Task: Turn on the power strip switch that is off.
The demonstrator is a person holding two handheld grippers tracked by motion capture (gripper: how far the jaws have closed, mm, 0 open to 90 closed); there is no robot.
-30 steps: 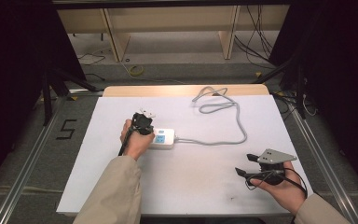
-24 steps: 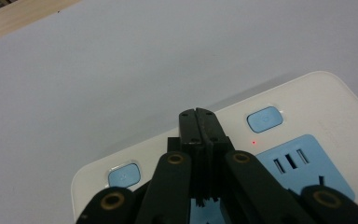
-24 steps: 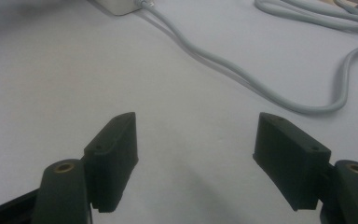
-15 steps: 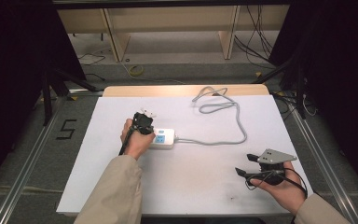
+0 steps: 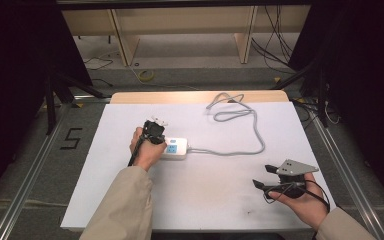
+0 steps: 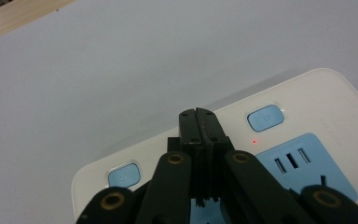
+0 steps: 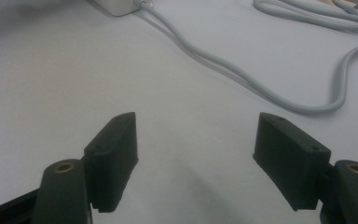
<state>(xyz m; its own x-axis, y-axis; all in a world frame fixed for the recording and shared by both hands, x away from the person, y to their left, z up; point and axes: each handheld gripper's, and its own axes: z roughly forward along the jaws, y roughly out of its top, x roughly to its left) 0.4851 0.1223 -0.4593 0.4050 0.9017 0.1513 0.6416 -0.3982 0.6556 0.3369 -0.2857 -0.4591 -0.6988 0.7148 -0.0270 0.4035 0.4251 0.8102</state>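
The left gripper (image 6: 196,114) is pressing its jaws tightly together with nothing between them, its tips hovering over the top face of the white power strip (image 6: 307,107), between two blue buttons (image 6: 265,117) and just beside a small glowing red light (image 6: 254,141). In the high view the left hand (image 5: 145,147) is holding it over the strip's near-left end, on the white surface (image 5: 230,200). The strip's grey cable (image 5: 250,135) is looping toward the far edge. The right gripper (image 7: 196,154) is sitting well apart at the near right, jaws spread wide and grasping nothing, pointing across the surface toward the cable.
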